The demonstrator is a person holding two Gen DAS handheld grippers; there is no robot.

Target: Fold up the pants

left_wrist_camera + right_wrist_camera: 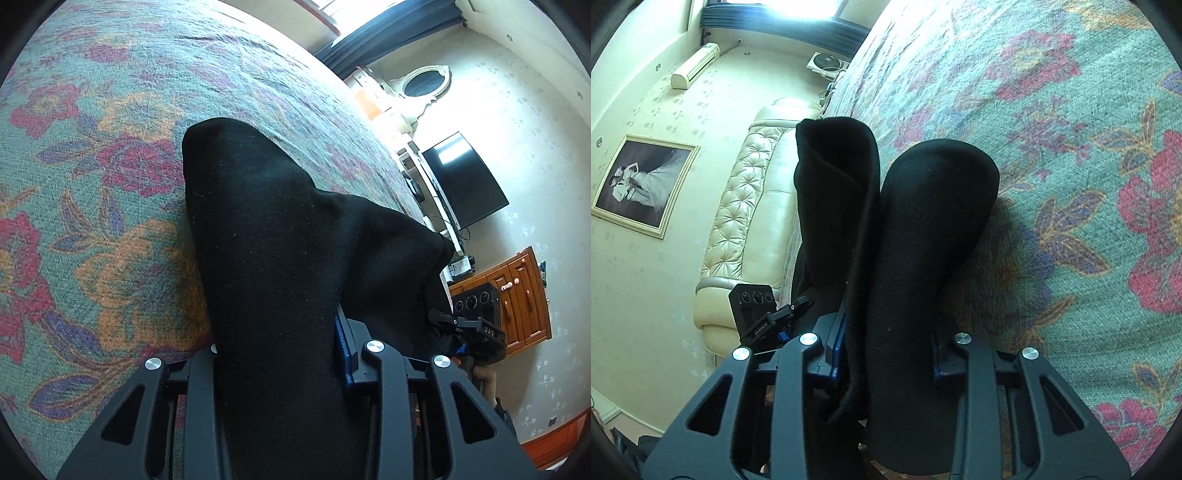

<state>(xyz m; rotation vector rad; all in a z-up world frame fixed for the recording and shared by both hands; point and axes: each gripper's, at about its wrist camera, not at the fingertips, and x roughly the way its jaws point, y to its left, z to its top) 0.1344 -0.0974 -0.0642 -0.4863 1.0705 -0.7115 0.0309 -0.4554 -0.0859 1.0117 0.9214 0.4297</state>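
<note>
Both the left gripper [275, 354] and right gripper [886, 354] are clamped on the black knit pants [266, 229], lifted off the floral bedspread [92, 147]; the fold is not yet laid.

left gripper [280, 365]: matte black linkage arms, triangular cutouts, round silver pivot screws, blue ribbed pad [341, 350] | right gripper [882, 354]: same black frame, silver screws, blue pads | each seen from the other's view: black camera block, three round lenses, white lettering on black bracket, small blue part

black pants [273, 258] in left hand-held gripper [280, 354], on bedspread [92, 147]
</note>
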